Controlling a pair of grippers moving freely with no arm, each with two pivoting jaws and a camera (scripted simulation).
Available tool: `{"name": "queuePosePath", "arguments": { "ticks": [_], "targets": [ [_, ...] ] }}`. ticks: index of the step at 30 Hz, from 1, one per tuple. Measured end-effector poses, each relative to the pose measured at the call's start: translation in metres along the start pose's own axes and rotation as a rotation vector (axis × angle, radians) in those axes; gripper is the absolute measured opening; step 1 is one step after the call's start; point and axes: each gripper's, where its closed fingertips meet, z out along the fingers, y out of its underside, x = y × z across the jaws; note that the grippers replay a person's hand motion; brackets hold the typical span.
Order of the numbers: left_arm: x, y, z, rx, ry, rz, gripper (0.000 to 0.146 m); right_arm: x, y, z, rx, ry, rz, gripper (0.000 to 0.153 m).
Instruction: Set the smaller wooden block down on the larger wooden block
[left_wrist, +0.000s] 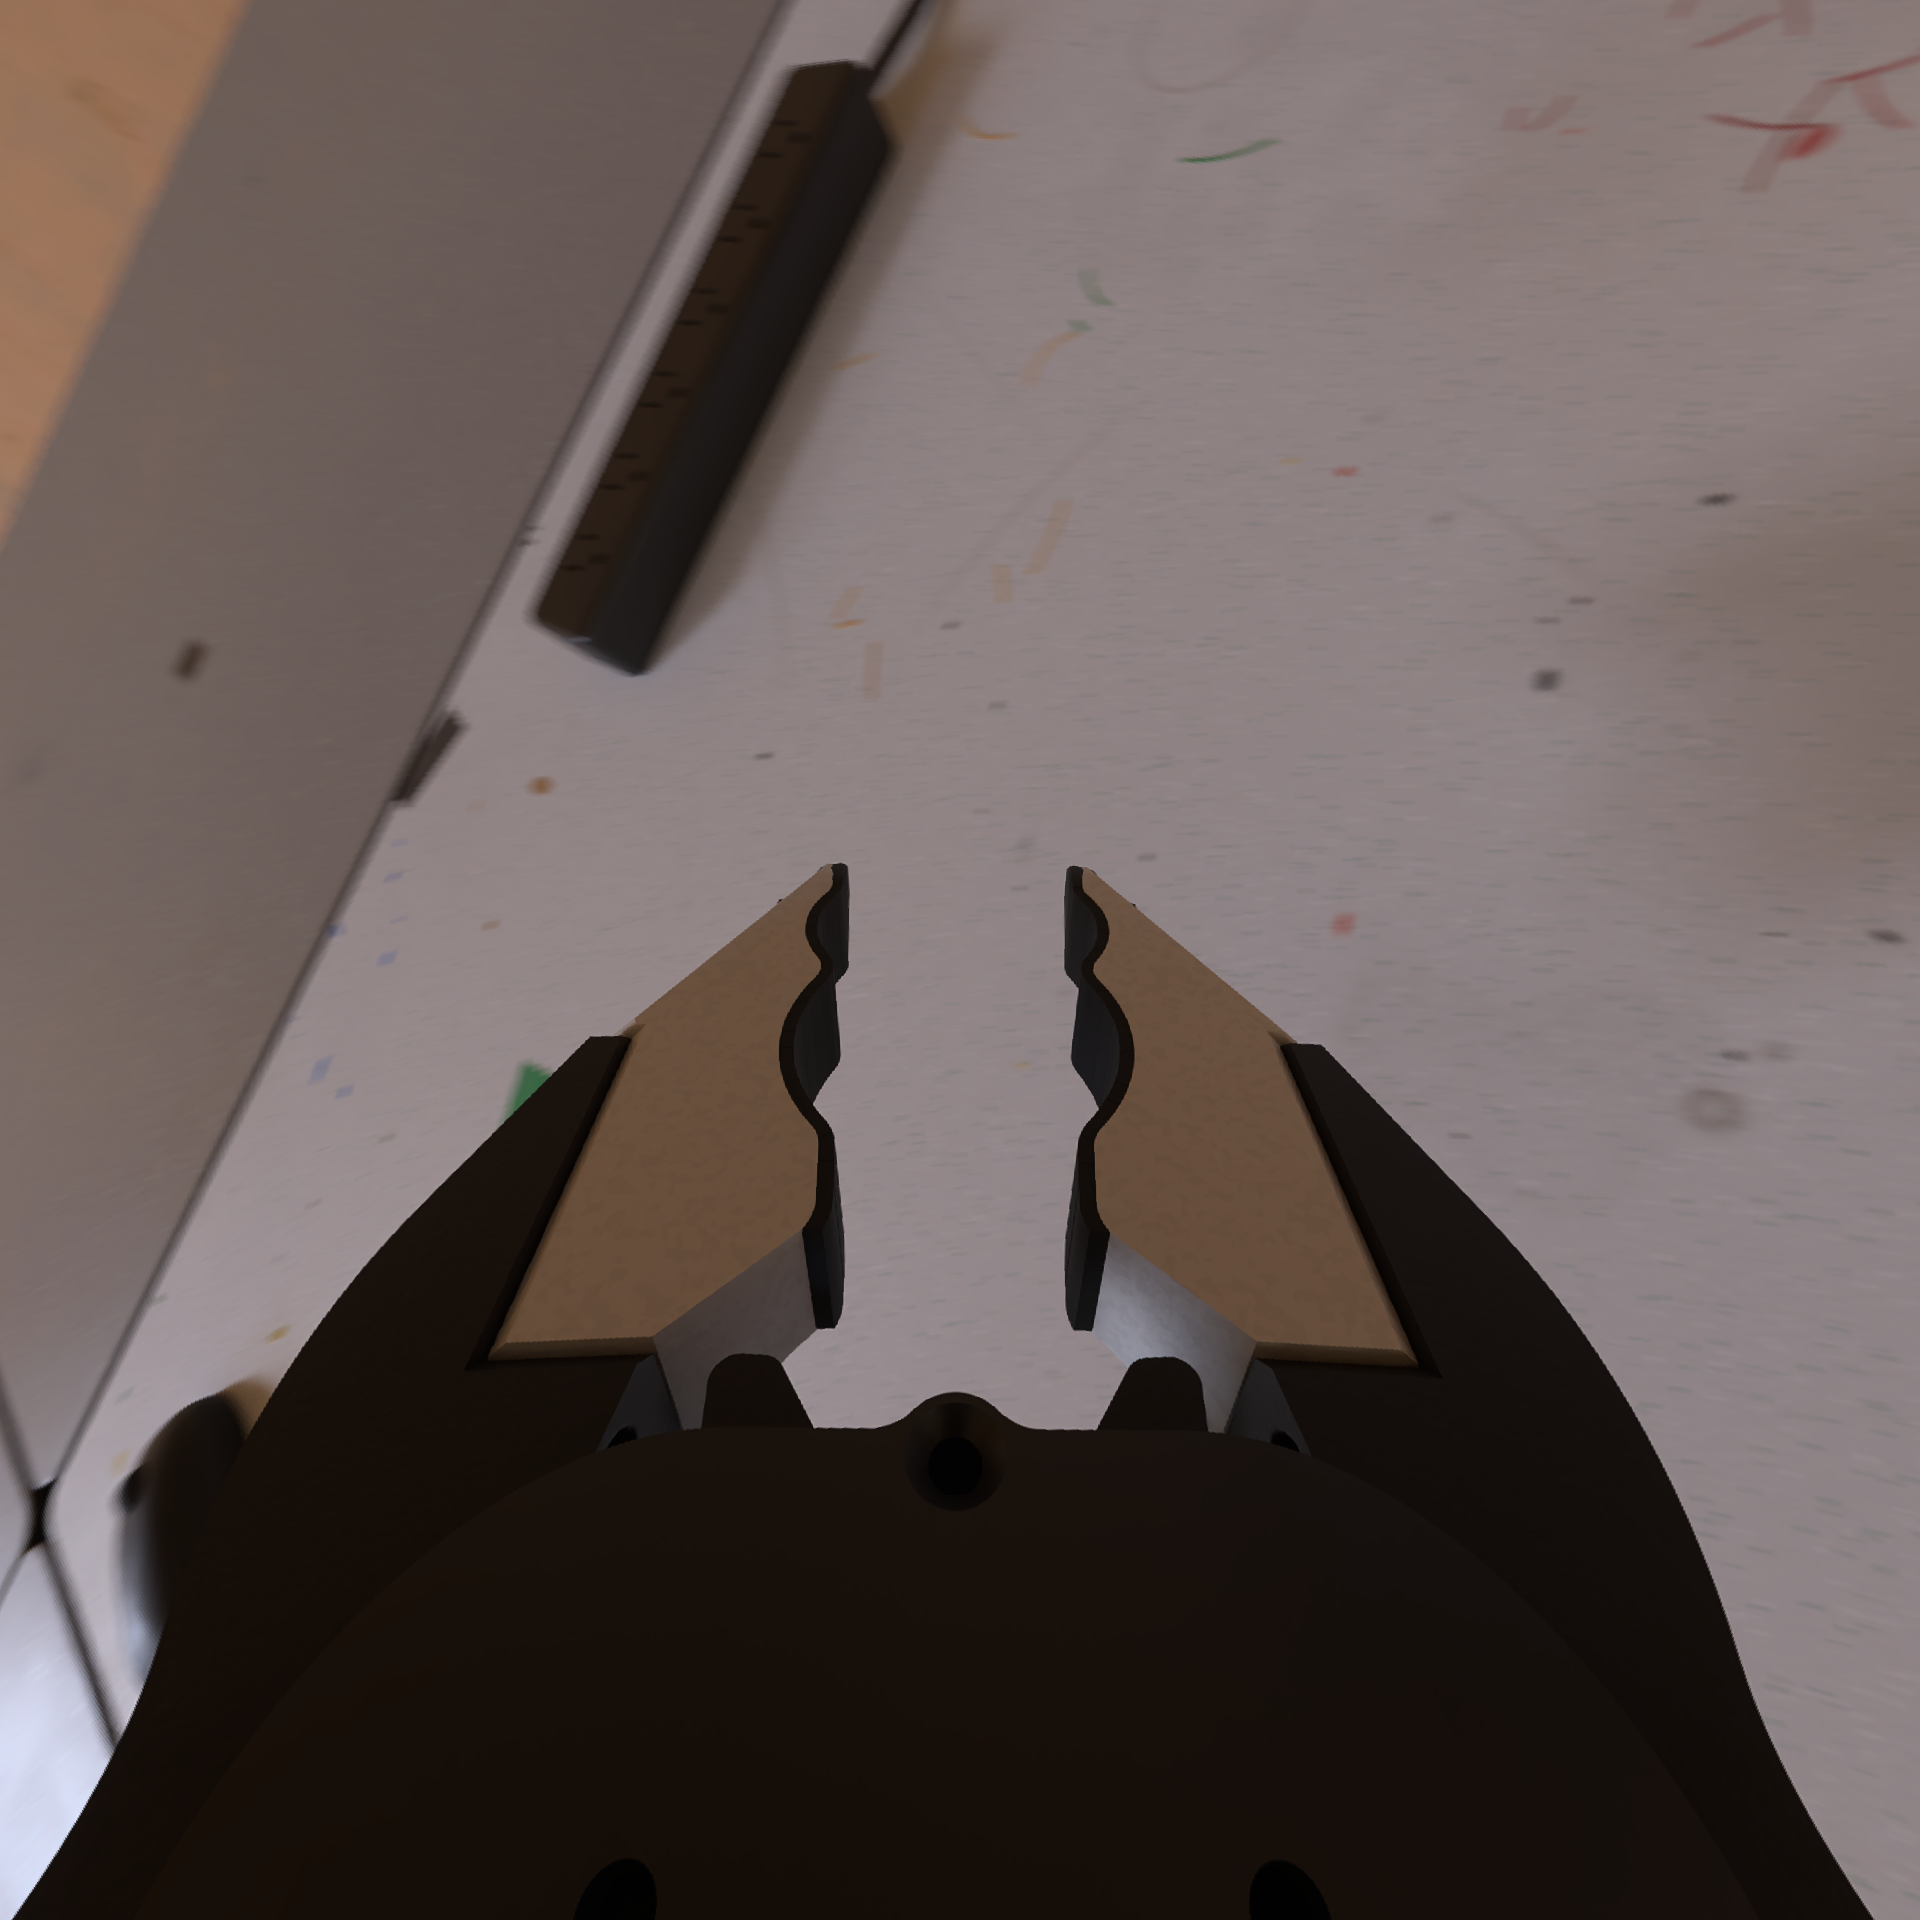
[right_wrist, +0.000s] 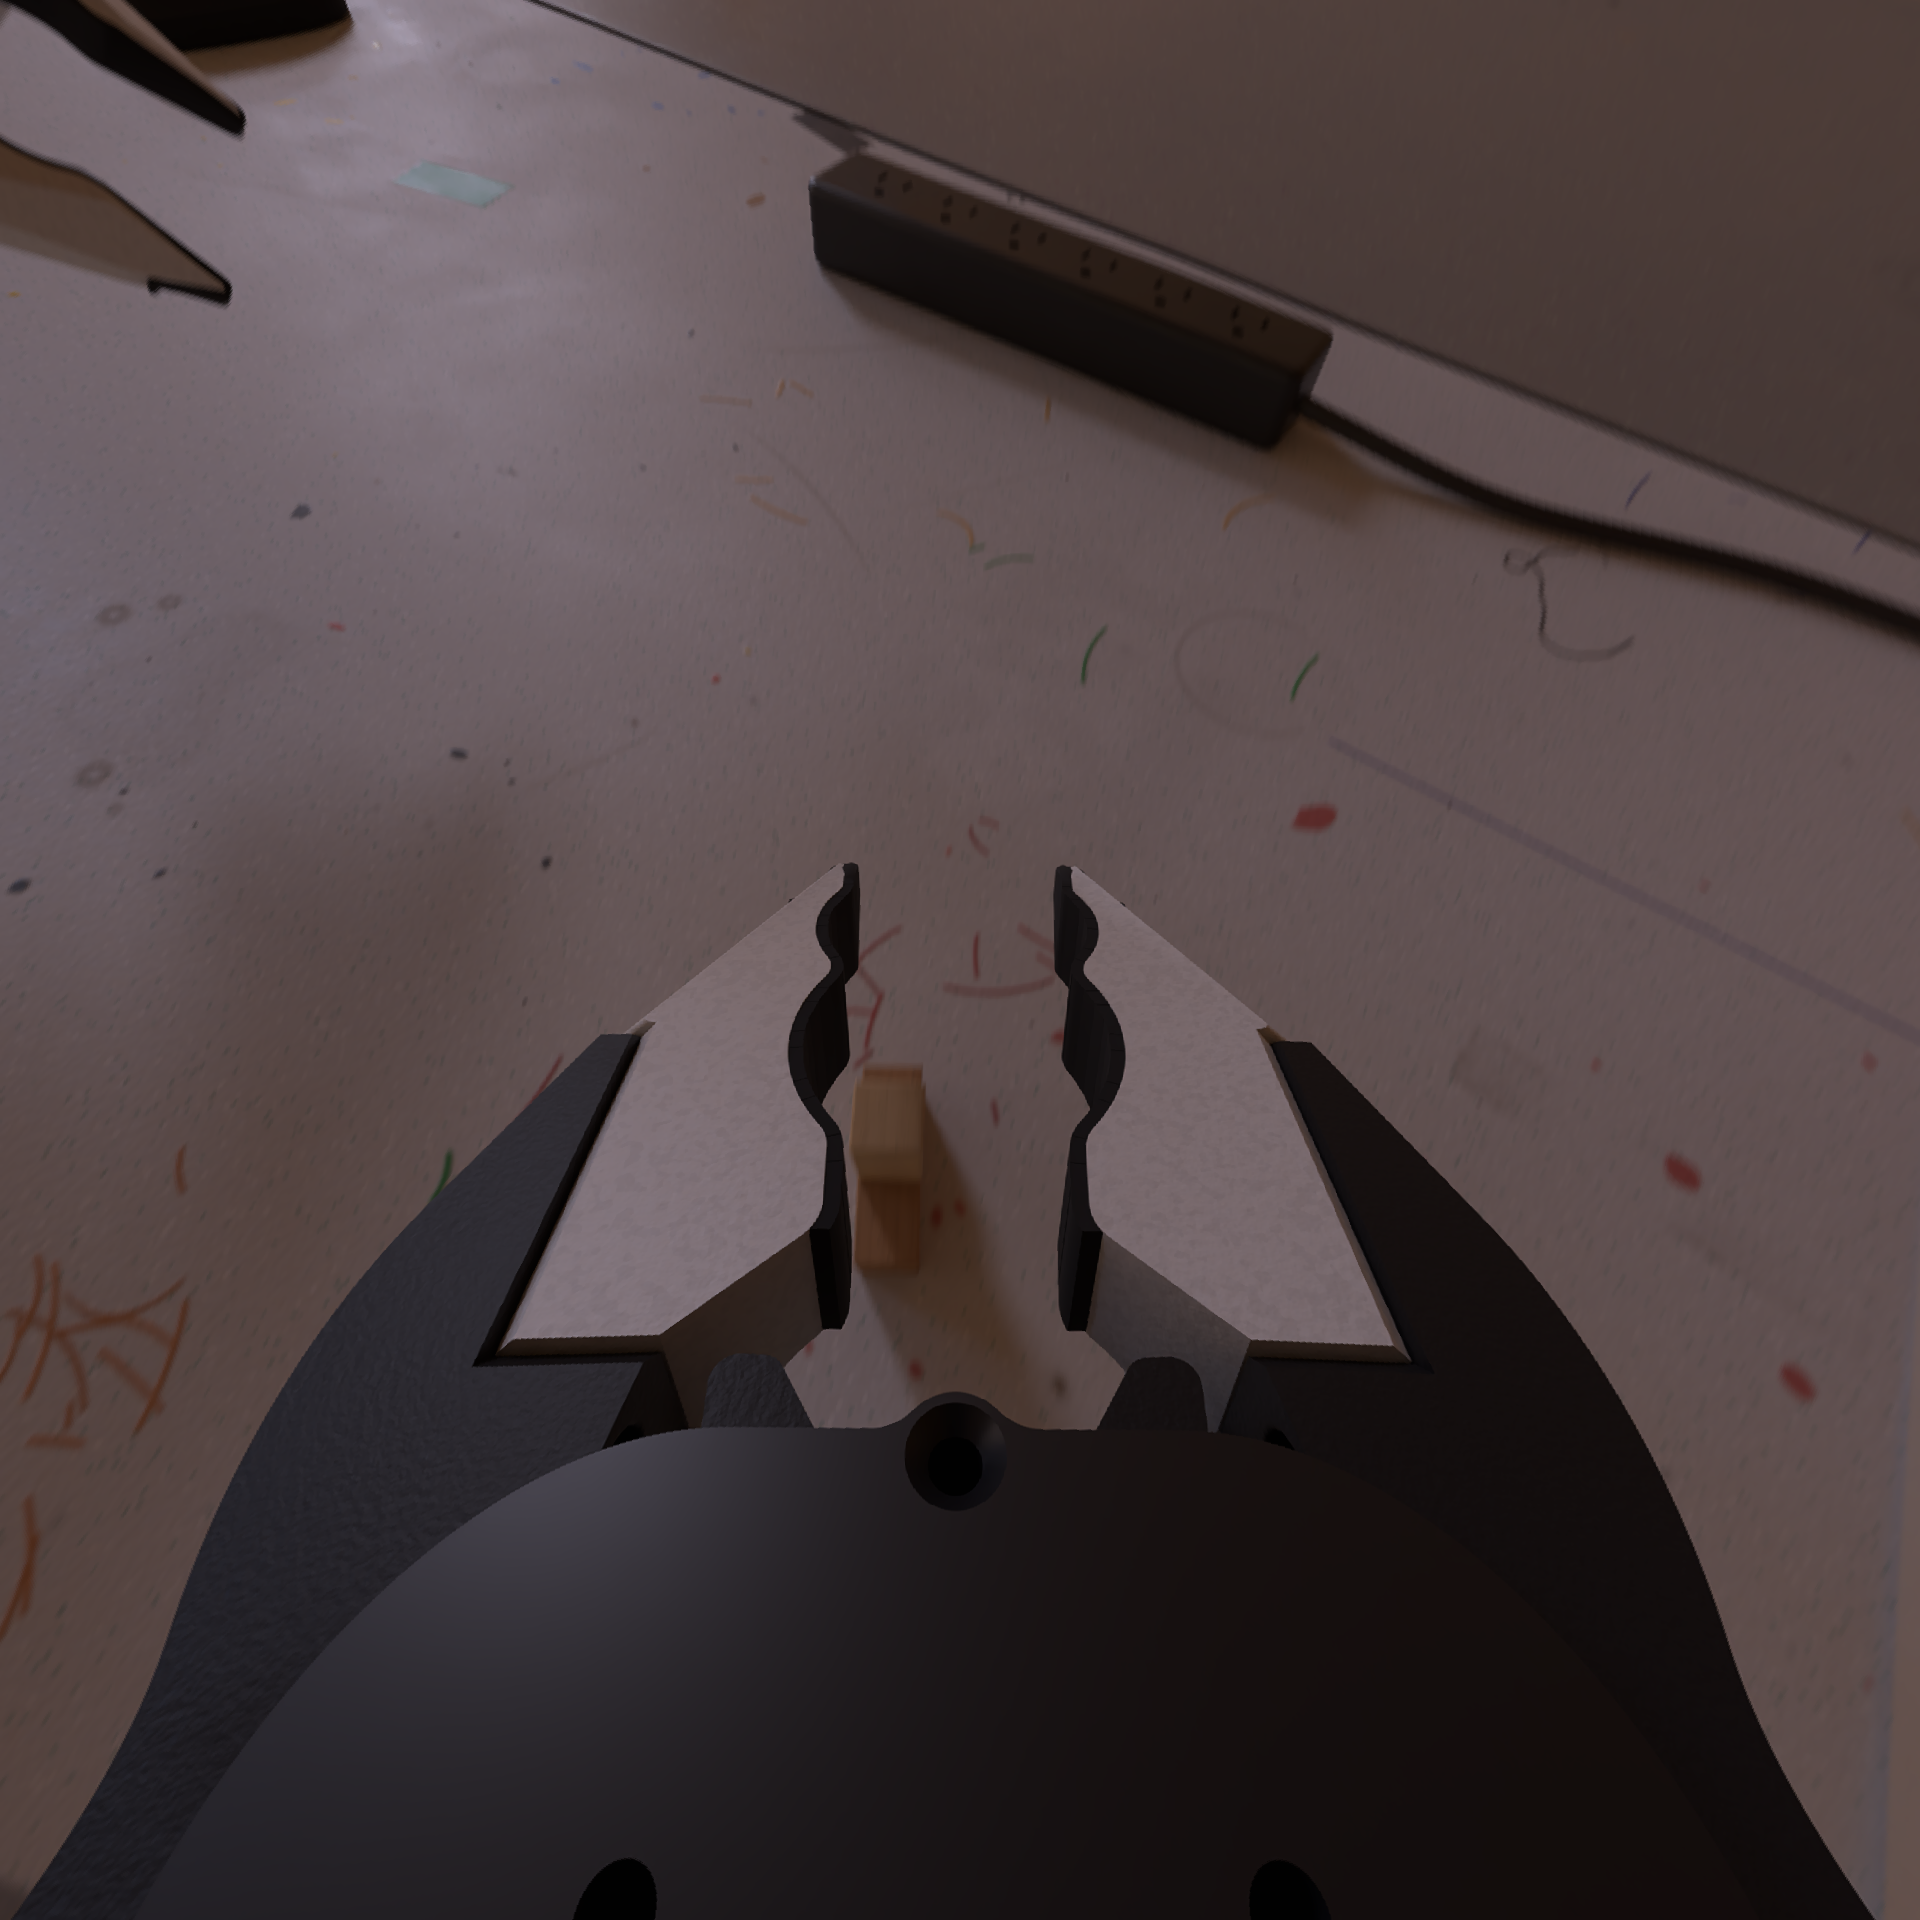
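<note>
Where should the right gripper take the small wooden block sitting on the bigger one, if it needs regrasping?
Judging from the right wrist view, grip the smaller wooden block across its two long side faces, coming straight down from above. It already lies on the larger wooden block, below the open right gripper, nearer its left finger. Shift left to centre it first.

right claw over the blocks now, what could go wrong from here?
1. The blocks sit off-centre, close by the right claw's left finger; a straight descent may clip them.
2. Which block is the smaller is hard to tell; they look stacked or touching, so a grasp might shift both.
3. The left claw is open over bare table and sees no block, so it cannot help.
</note>
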Motion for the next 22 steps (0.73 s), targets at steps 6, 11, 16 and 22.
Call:
{"name": "queuePosePath", "arguments": {
  "ticks": [6,11,16,22],
  "targets": [
    [-0.104,0.019,-0.009,-0.014,-0.262,0.05,0.044,0.002,-0.037,0.031,0.011,0.004,-0.089,0.042],
    [-0.184,0.062,0.01,-0.061,-0.31,0.067,0.045,-0.01,-0.043,0.048,-0.009,-0.014,-0.117,0.042],
    [-0.23,0.1,0.053,-0.09,-0.254,0.187,0.053,-0.022,-0.03,0.051,-0.067,-0.022,-0.14,0.042],
    [-0.267,0.113,0.092,-0.109,-0.179,0.281,0.062,-0.022,-0.026,0.048,-0.114,-0.01,-0.147,0.042]
  ]
}}
